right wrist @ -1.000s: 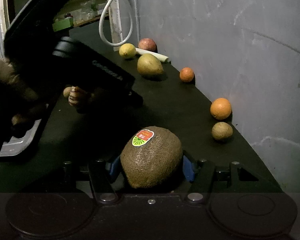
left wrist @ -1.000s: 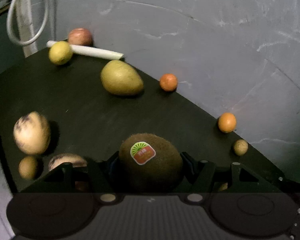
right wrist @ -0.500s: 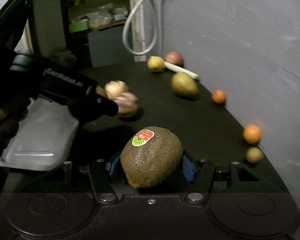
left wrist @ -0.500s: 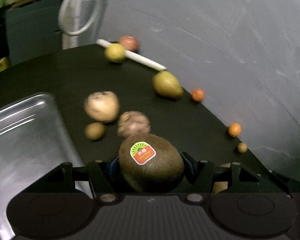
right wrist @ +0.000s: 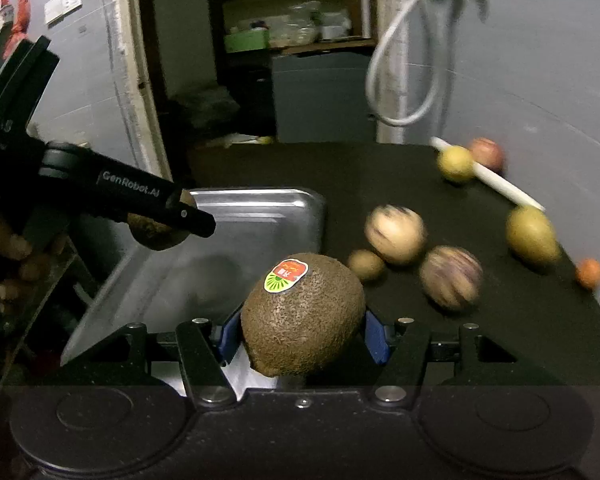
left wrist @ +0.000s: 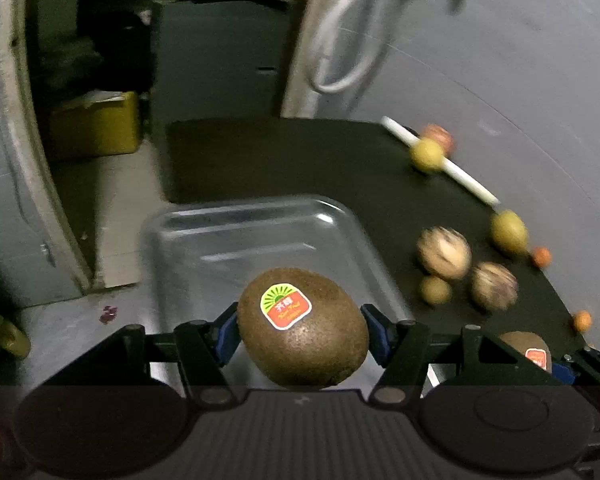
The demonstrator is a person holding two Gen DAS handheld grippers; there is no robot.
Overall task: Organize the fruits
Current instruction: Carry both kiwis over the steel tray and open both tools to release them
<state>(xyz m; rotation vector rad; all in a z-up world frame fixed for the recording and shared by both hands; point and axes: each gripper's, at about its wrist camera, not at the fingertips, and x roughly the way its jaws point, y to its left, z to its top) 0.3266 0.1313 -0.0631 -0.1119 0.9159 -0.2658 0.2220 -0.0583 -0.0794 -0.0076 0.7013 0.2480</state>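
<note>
Left wrist view has your left gripper [left wrist: 302, 330] clamped on a fuzzy brown kiwi with a red-and-green sticker [left wrist: 303, 328], blue pads pressing both its sides, held in the air over the near end of the shiny rectangular metal tray [left wrist: 228, 236]. Right wrist view gives the same picture on the other side: your right gripper [right wrist: 300, 334] grips a second stickered brown kiwi [right wrist: 302, 316] just above the tray's near corner [right wrist: 260, 208]. Neither kiwi has been set down yet, and the tray floor that shows looks bare, so by my reading you are at the very start of the sorting.

Out on the black tabletop [right wrist: 380, 176] everything else waits loose: two pale purple-streaked round fruits [right wrist: 396, 234], a small brown round fruit [right wrist: 366, 266], a yellow-green pear-shaped fruit [right wrist: 532, 236], a small orange citrus [right wrist: 589, 273], and farther back a yellow round fruit [right wrist: 456, 164] and a reddish apple-like fruit [right wrist: 486, 153] beside a white stick [right wrist: 500, 186]. Motion blur softens these, so I cannot name each for sure.
</note>
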